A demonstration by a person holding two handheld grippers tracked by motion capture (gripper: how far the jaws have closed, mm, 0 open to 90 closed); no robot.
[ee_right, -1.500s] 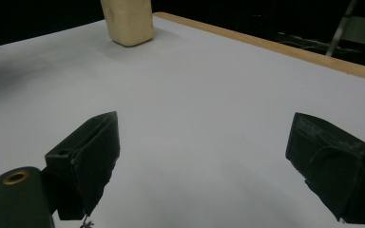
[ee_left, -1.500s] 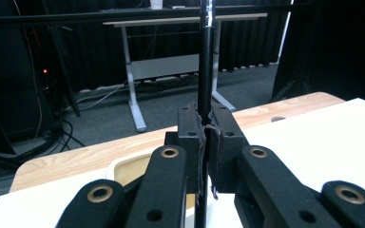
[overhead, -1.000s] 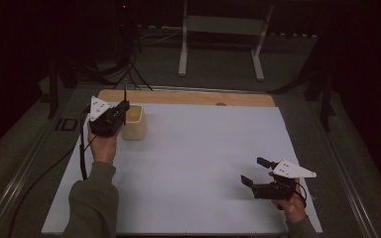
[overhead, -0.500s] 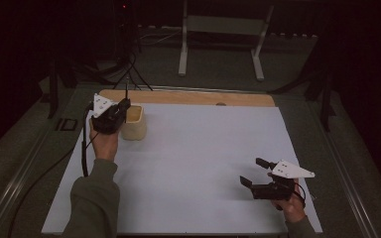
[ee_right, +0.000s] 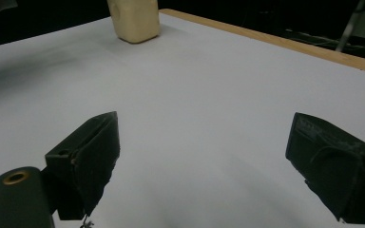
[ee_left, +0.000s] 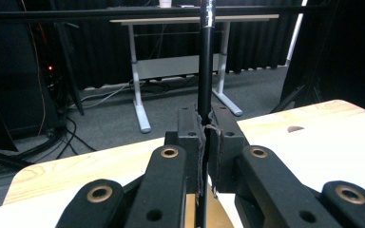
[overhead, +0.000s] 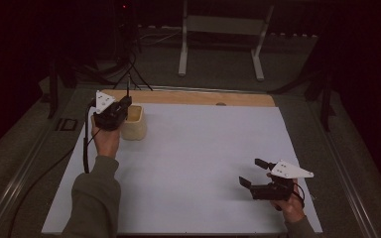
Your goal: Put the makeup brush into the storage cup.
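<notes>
The left tool (overhead: 121, 106) is clenched on a thin black rod (ee_left: 205, 71), which stands upright between its jaws and rises above them. Just right of and below this tool sits a cream container (overhead: 133, 123) on the white worktop (overhead: 203, 148). Well apart, the right tool (overhead: 254, 172) hangs released, nothing between its jaws.

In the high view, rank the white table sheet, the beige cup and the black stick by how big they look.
1. White table sheet, by far the largest.
2. Beige cup.
3. Black stick held in the left gripper: thin, mostly hidden, so its full length is unsure.
</notes>
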